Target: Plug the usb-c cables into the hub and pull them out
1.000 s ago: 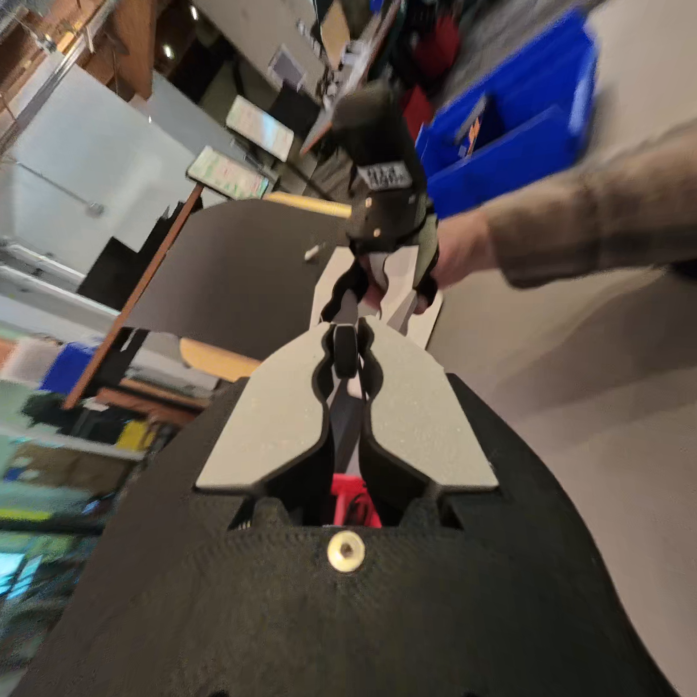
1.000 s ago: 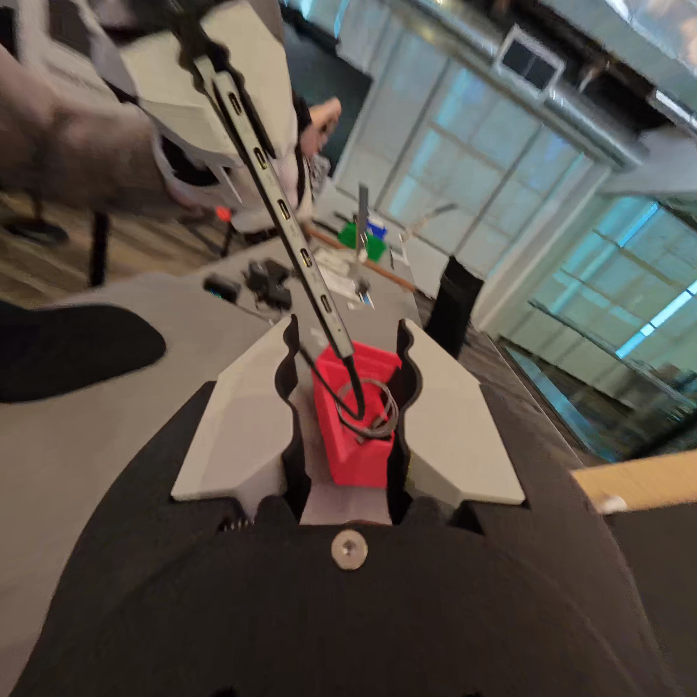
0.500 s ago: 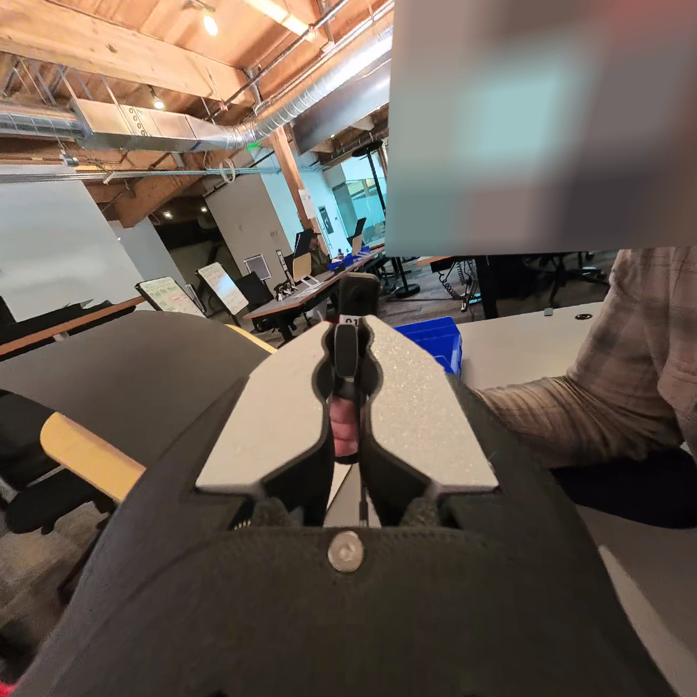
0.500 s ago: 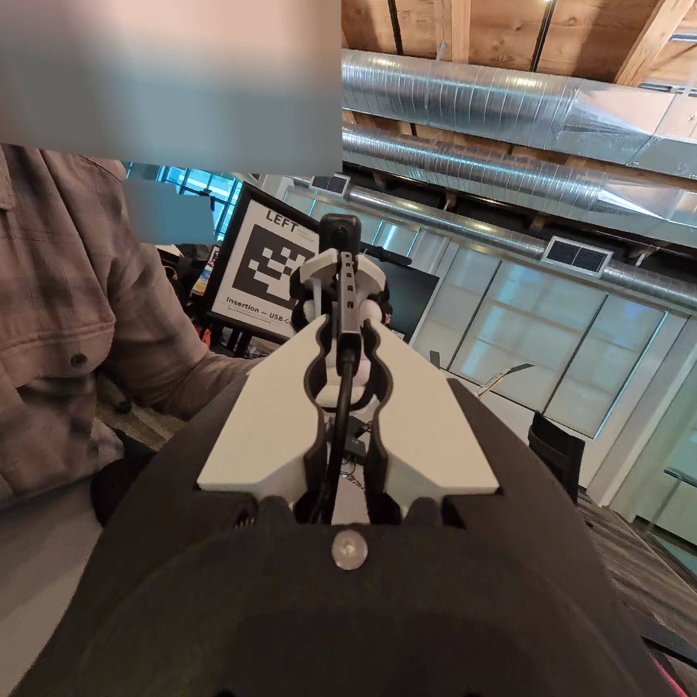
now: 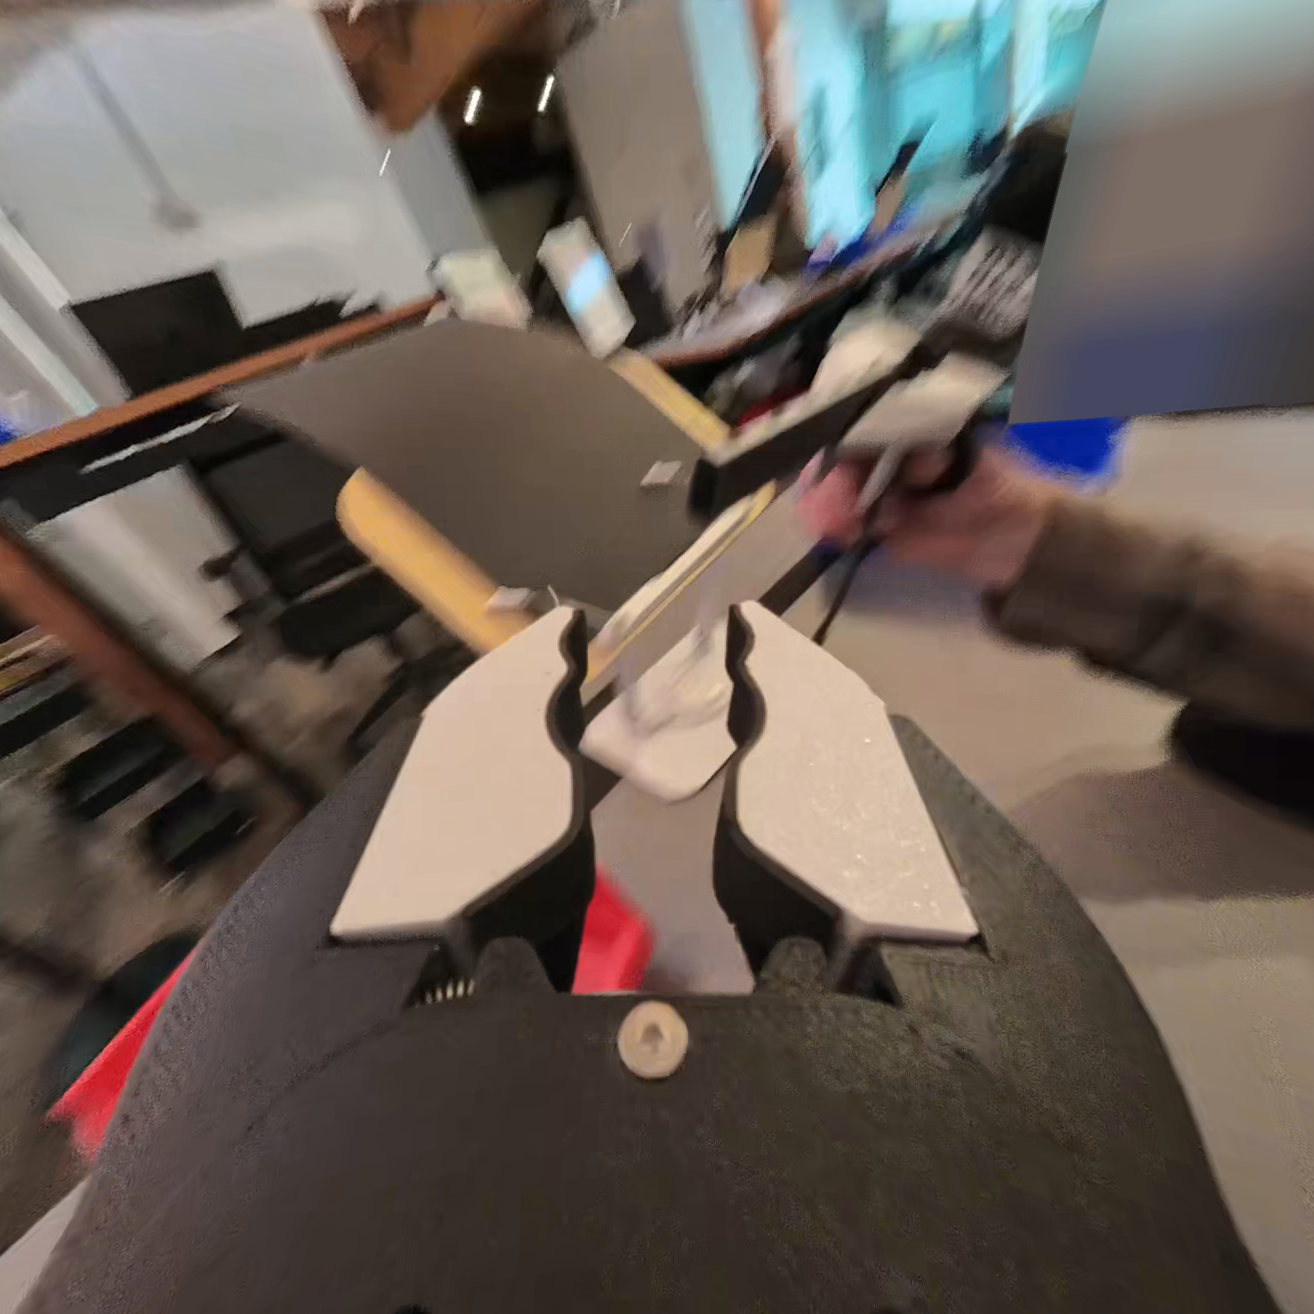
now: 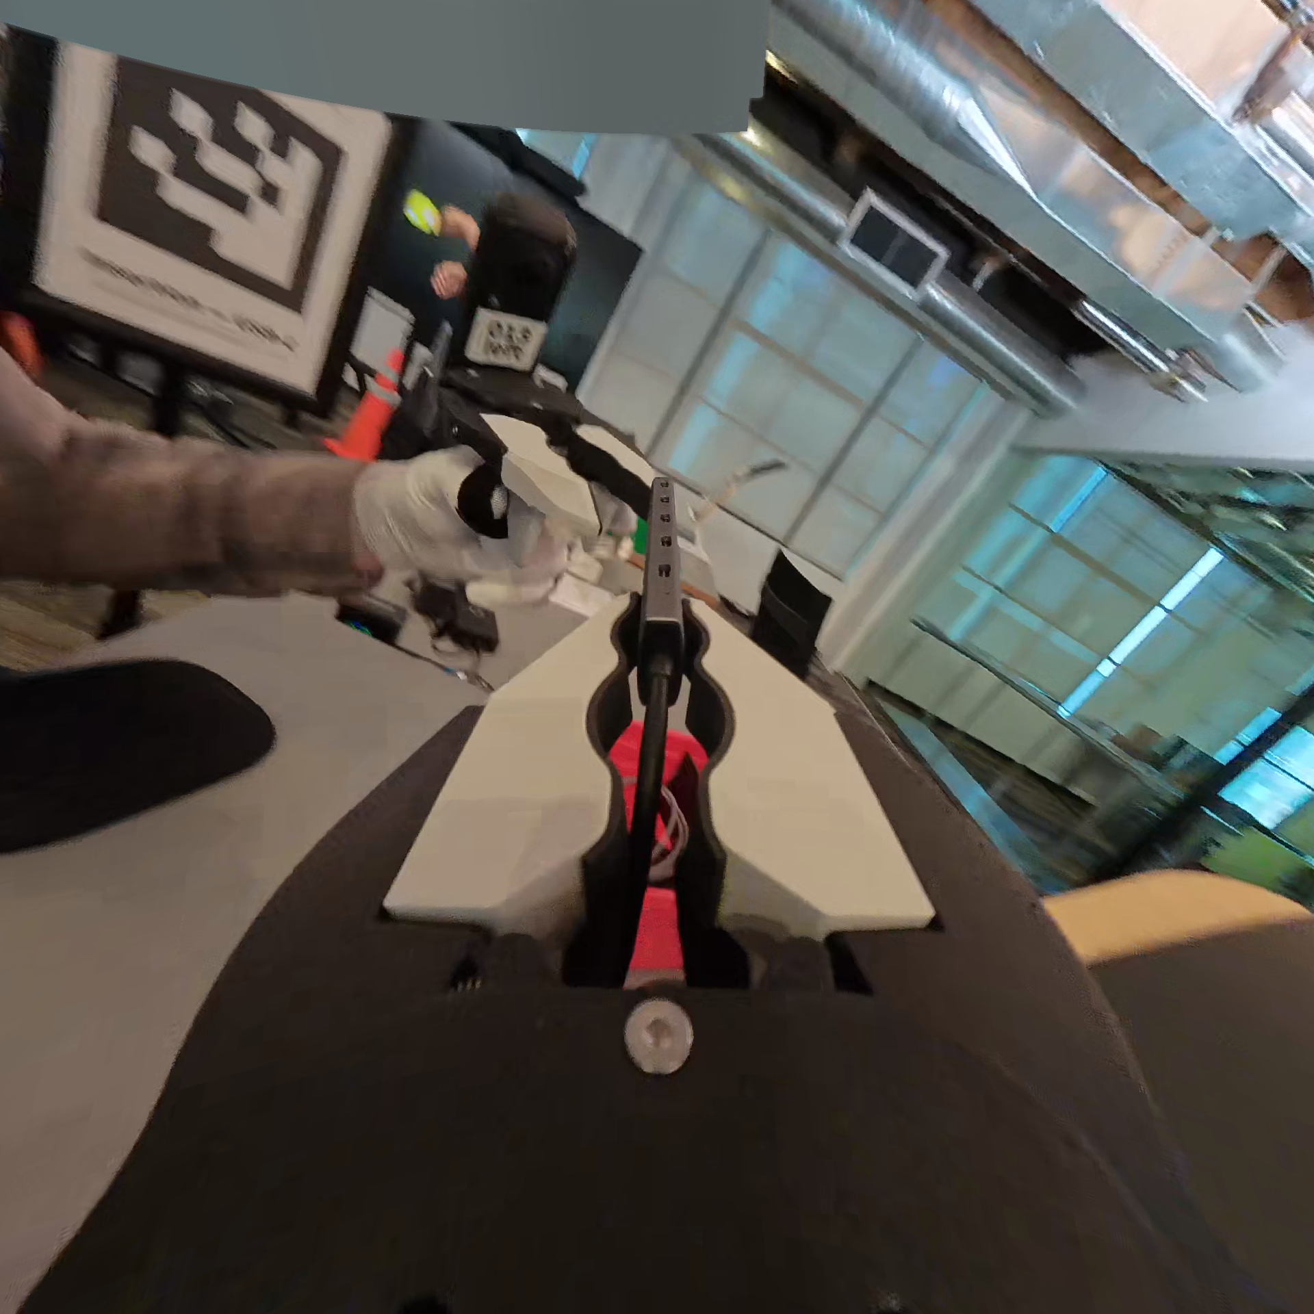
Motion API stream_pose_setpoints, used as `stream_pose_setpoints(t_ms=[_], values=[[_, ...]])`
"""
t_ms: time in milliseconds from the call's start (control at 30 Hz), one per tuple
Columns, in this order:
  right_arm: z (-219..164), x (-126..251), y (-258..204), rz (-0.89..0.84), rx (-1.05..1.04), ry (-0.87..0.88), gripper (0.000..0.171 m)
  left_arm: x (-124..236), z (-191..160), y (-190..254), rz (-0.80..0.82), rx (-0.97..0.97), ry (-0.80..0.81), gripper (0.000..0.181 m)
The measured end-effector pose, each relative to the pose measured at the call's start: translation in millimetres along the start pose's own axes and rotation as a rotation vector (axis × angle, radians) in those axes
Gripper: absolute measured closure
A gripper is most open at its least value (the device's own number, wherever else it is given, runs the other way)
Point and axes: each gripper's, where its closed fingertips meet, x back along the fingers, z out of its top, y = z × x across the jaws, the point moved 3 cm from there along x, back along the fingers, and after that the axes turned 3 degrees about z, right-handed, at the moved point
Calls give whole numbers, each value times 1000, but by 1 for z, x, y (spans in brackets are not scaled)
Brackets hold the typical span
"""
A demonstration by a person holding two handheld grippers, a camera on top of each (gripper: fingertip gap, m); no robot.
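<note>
My right gripper (image 6: 658, 618) is shut on the cable end of the slim dark grey hub (image 6: 661, 562). The hub sticks forward and up, showing a row of several ports. Its black cable (image 6: 650, 746) runs back between the fingers. Below it stands a red bin (image 6: 658, 782) with pale coiled cables inside. My left gripper (image 5: 654, 633) is open and empty. It also shows in the right wrist view (image 6: 569, 462), held by a white-gloved hand to the hub's left and apart from it. A blurred white thing (image 5: 661, 711) lies on the table beyond the left fingers.
The grey table (image 6: 213, 924) carries a black mat (image 6: 107, 746) at the left. The red bin (image 5: 611, 938) sits under the left gripper. A hand holds the right gripper (image 5: 889, 419) at the upper right. A board with a black-and-white marker (image 6: 199, 199) and an orange cone (image 6: 370, 419) stand behind. One gripper's finger ends stand about 10 cm off the other's.
The hub has passed from the left gripper to the right one. The left gripper opened and drew away to the left. Both views have swung down toward the table.
</note>
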Motion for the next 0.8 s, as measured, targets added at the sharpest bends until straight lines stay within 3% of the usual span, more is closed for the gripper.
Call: stream_pose_setpoints(t_ms=[133,267,333,500,667,800], values=[[-11,14,12,-50,-13,-35,165,0,-67,-47,175,-293,-416,154],[-19,22,19,-81,-11,-76,165,1,-144,-93,192,-550,-819,155],[-24,24,21,-97,-8,-102,165,-1,-181,-111,167,-591,-965,152],[-33,23,23,-100,-9,-139,165,-11,-251,-150,162,-575,-1226,138],[-40,24,25,-103,-26,-142,165,-27,-293,-166,158,-736,-1378,130],[-45,26,28,-116,-42,-140,165,-32,-308,-174,198,-852,-1470,142]])
